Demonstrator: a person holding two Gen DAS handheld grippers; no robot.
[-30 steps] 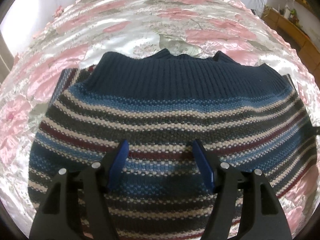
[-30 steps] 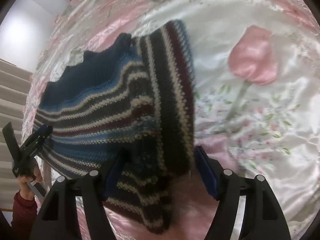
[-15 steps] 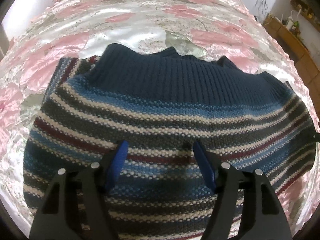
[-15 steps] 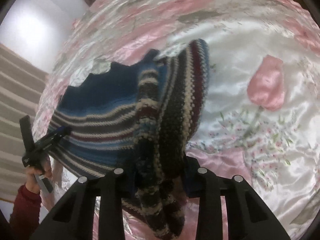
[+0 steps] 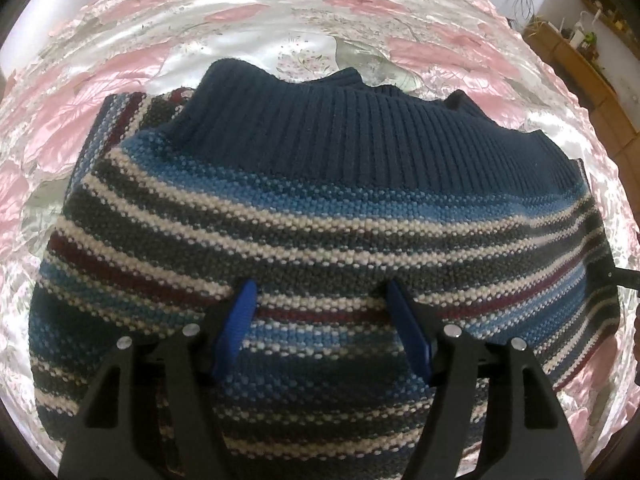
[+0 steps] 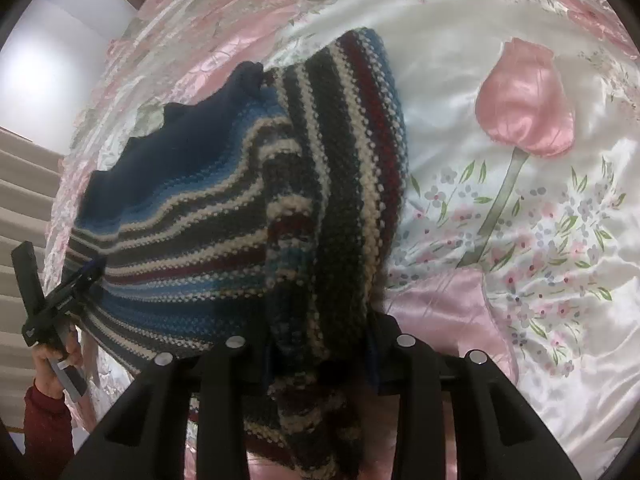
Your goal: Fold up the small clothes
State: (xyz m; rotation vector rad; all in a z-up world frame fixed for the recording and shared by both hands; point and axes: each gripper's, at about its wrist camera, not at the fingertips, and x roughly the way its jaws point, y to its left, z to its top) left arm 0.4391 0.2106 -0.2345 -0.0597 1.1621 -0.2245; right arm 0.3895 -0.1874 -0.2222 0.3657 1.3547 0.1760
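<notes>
Floral bedspread [image 6: 520,128]; right tongs [image 6: 320,344] pinching lifted striped sweater [image 6: 224,208].

You find no writing to read in either view. The striped sweater [image 5: 320,216] carries only its knitted bands and shows you no tag or label. The satin bedspread [image 6: 520,208] bears printed tulips and small flowers, without words. On the far right of the left view, the things on the wooden shelf [image 5: 576,52] are too small for you to make out any lettering or brand.
</notes>
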